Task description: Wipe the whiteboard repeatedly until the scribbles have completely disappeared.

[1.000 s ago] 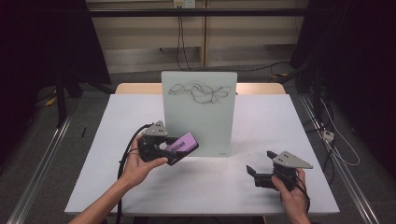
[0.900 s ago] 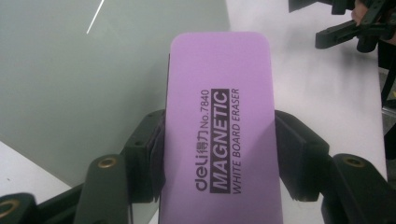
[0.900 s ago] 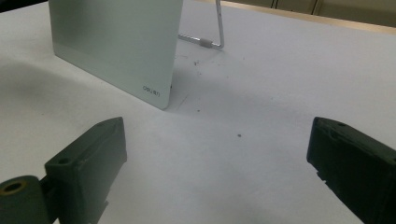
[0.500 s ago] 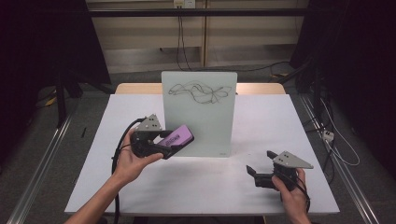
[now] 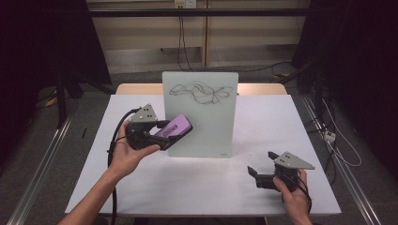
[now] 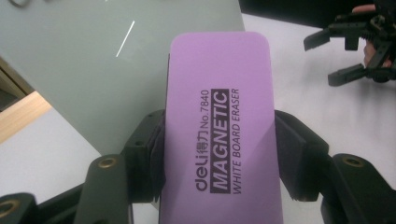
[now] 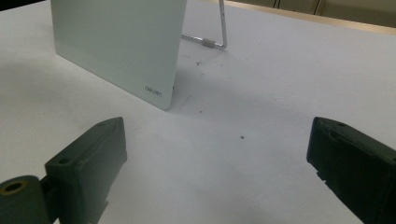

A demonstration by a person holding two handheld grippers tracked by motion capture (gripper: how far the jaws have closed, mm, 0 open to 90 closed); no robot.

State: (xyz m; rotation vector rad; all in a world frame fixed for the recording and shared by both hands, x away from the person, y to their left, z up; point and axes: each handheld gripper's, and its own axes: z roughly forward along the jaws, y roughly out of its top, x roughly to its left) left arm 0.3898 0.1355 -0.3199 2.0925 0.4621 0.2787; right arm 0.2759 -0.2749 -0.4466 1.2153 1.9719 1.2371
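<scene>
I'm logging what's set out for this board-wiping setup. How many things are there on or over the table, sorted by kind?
Purple eraser: 1
Glass whiteboard on a wire stand, with a black scribble: 1
Handheld grippers: 2, the left gripper clamped on the eraser, the right gripper with its jaws apart and nothing between them
Total: 4

You're in a lab recording bay: a white bench [image 5: 197,187] stands alone between dark curtains [image 5: 42,42], floor rails [image 5: 37,187] run along both sides, and loose cables [image 5: 328,136] trail across the grey floor.
</scene>
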